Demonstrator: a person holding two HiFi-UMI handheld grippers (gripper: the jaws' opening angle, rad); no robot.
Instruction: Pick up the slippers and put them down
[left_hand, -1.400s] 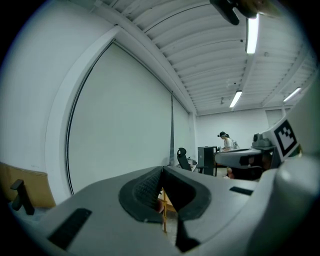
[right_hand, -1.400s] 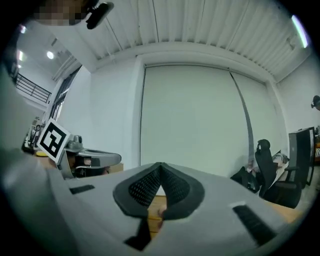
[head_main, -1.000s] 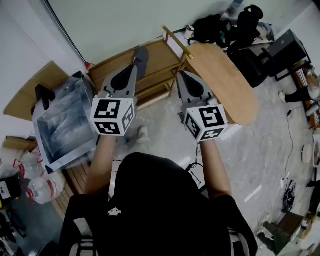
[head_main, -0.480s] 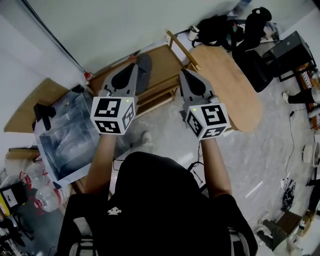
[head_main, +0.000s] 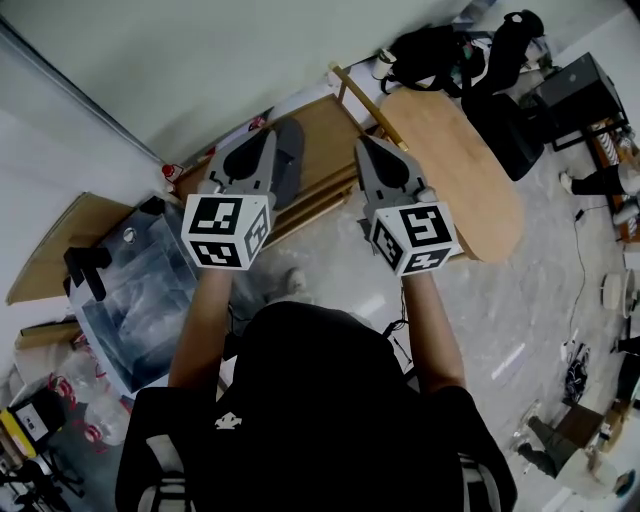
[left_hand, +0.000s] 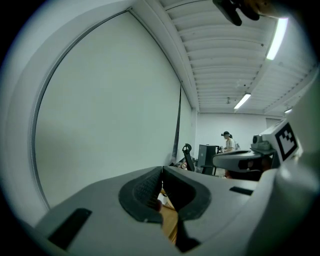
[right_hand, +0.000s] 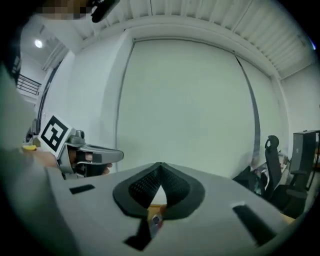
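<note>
In the head view a dark grey slipper (head_main: 289, 160) lies on a low wooden rack (head_main: 325, 135) by the wall. My left gripper (head_main: 259, 136) is held just left of the slipper, above the rack, and partly covers it. Its jaws are shut with nothing between them, as the left gripper view shows (left_hand: 161, 171). My right gripper (head_main: 364, 142) is level with it, to the right of the slipper over the rack's right end, also shut and empty (right_hand: 160, 165). I see only this one slipper.
An oval wooden tabletop (head_main: 455, 160) leans to the right of the rack. A clear plastic box (head_main: 135, 300) stands on the floor at the left. Black bags and a chair (head_main: 455, 50) crowd the far right corner. A pale wall runs behind the rack.
Both grippers have moved forward together toward the wall, and the rack and slipper now lie closer under their tips. Both stay shut.
</note>
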